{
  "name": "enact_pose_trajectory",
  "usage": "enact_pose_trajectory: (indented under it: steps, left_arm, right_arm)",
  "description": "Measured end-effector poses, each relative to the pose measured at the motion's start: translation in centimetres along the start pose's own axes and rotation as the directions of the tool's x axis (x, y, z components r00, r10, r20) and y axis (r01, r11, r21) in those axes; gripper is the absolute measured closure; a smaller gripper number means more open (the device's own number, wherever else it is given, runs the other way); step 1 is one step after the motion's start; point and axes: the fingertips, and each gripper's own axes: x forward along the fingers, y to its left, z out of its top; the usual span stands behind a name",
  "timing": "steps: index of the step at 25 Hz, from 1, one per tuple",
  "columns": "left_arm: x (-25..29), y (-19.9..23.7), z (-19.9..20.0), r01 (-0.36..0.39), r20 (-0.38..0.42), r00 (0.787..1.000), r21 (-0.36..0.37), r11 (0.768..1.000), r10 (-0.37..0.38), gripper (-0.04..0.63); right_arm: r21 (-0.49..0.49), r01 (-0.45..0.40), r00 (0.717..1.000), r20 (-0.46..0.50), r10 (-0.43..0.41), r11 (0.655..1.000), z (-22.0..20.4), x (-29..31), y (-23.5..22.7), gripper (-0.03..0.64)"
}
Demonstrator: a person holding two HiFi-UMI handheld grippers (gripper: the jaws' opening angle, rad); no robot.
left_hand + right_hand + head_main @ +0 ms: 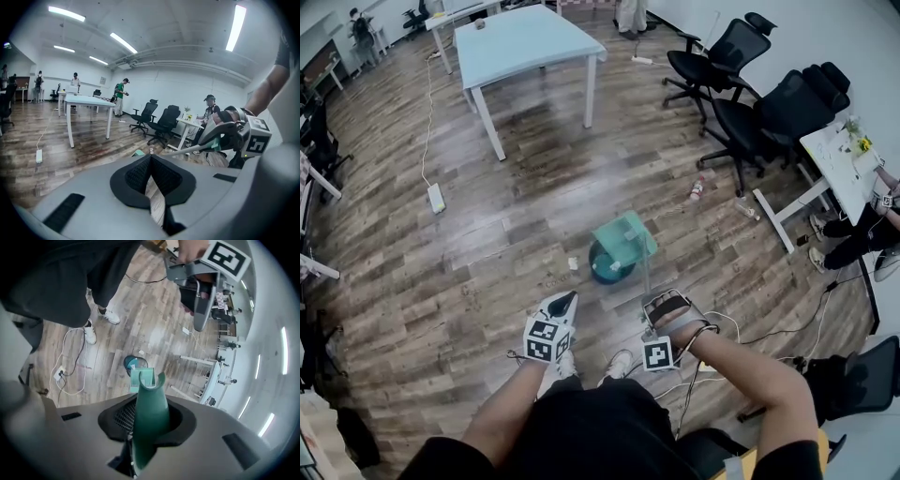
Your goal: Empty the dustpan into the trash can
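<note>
A pale green dustpan (625, 240) hangs tilted over a round dark blue trash can (604, 269) on the wood floor, covering part of its mouth. Its thin rod runs back to a green handle (150, 413), and my right gripper (664, 302) is shut on that handle. In the right gripper view the dustpan (142, 378) sits just above the trash can (134, 363). My left gripper (565, 300) is held to the left of the can, shut with nothing between its pads (138, 176). The left gripper view shows the right gripper (233, 134) holding the handle.
A white table (530, 42) stands at the back, black office chairs (750, 103) at the right. A power strip (437, 198), a bottle (697, 188) and a paper scrap (573, 263) lie on the floor. Cables (741, 328) trail near my feet. A seated person (862, 234) is far right.
</note>
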Motion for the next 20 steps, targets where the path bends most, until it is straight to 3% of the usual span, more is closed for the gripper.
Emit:
enact_pose_trajectory:
  steps: [4,6,9,11,13,16,20]
  left_arm:
    - [0.2,-0.1,0.3,0.006,0.004,1.000,0.006,1.000,-0.006,0.583]
    - [0.1,0.0,0.4,0.003,0.006,1.000,0.007,1.000,-0.003,0.583]
    - [-0.1,0.4,0.6,-0.005,0.007,1.000,0.008,1.000,0.005,0.583]
    - [-0.3,0.7,0.5,-0.008,0.003,1.000,0.008,1.000,0.008,0.583]
    - [-0.3,0.8,0.2,-0.007,-0.004,1.000,0.009,1.000,0.007,0.583]
    - [0.0,0.6,0.1,-0.002,-0.014,1.000,0.014,1.000,0.002,0.583]
    - [0.6,-0.1,0.5,0.008,-0.010,1.000,0.026,1.000,-0.008,0.583]
  right_arm:
    - [-0.086,-0.009,1.000,-0.024,0.007,0.996,1.2,0.7,0.7,0.514]
    - [-0.061,-0.013,1.000,-0.023,0.011,0.998,1.6,1.1,0.8,0.514]
    - [0.147,-0.033,0.999,-0.017,0.036,0.989,0.6,1.5,-0.2,0.514]
    - [0.373,-0.062,0.998,-0.009,0.070,0.926,-1.1,1.6,-0.9,0.514]
    - [0.586,-0.085,0.995,0.012,0.096,0.806,-2.9,1.7,-1.3,0.513]
    - [0.814,-0.105,0.993,0.059,0.100,0.572,-5.1,1.7,-1.3,0.514]
    - [0.979,-0.106,0.994,0.101,0.039,0.175,-8.1,0.8,-0.9,0.515]
